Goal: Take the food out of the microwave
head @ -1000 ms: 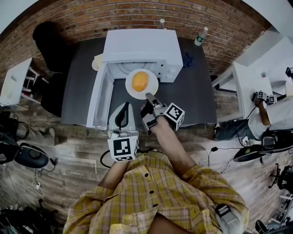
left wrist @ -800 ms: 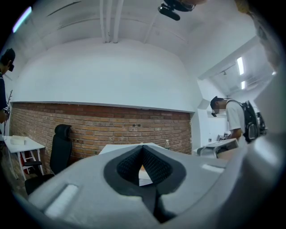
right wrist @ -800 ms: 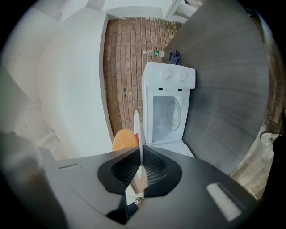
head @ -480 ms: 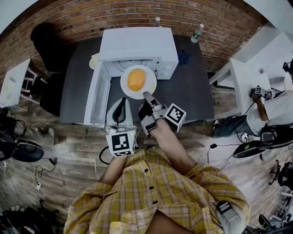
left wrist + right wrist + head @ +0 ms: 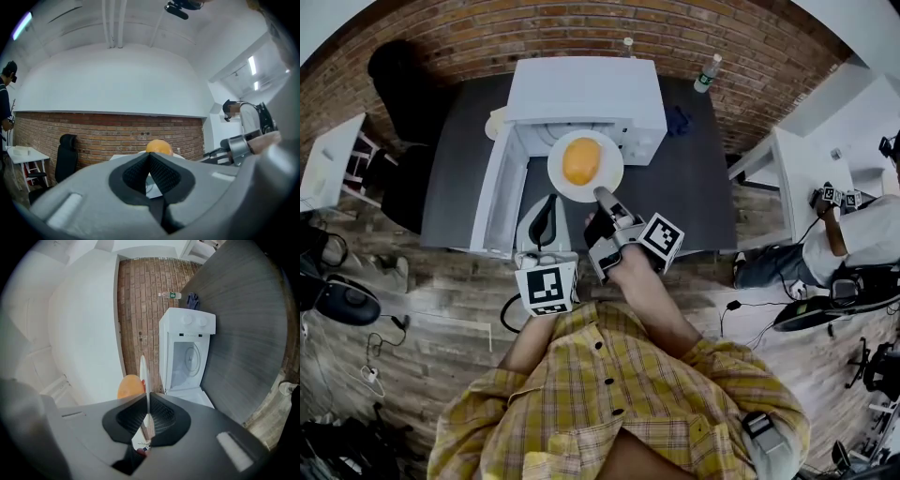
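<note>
Plate of food held just outside the open microwave

A white microwave (image 5: 586, 94) stood at the far edge of the dark grey table (image 5: 694, 187), its door (image 5: 492, 202) swung wide to the left. The round white plate (image 5: 560, 178) was held flat above the table, in front of the oven's mouth. On it sat the food (image 5: 581, 161), a smooth orange oval lump, its longer axis running from the plate's near rim toward the oven. The right gripper (image 5: 602, 195) reached forward from an outstretched forearm, its fingers clamped on the plate's near rim. The left gripper (image 5: 549, 201) hovered beside it nearer the table's front edge, fingers pressed together on nothing.
</note>
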### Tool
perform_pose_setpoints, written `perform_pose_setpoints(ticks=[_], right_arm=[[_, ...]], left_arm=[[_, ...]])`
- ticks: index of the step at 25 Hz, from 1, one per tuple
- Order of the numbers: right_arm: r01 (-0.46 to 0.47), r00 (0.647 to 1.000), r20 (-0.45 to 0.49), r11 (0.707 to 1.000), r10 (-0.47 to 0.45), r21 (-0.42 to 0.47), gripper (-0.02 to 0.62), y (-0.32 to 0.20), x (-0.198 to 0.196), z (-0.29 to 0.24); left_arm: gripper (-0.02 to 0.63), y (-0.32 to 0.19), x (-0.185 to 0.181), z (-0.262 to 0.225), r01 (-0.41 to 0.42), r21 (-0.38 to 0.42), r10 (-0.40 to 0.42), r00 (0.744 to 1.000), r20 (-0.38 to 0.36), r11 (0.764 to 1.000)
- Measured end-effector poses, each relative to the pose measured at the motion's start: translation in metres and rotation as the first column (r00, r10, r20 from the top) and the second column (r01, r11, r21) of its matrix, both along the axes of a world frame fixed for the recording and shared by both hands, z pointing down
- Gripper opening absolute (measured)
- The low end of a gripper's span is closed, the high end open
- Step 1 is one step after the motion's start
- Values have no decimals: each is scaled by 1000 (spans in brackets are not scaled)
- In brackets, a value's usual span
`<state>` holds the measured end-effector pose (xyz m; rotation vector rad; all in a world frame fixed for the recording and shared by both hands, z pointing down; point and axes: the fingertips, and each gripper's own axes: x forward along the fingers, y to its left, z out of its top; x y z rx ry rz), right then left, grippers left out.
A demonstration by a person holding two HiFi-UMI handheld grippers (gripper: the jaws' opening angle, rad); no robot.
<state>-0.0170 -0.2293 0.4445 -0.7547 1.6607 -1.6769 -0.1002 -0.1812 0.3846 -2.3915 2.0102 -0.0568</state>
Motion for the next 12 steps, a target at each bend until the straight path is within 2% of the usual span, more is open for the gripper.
perform_pose_setpoints(ticks=[12], right_arm=[[8, 1000, -1, 1000, -8, -15, 15, -4, 3, 0]], left_arm=[[0, -5, 6, -3, -1, 10, 1, 1000, 17, 1000]])
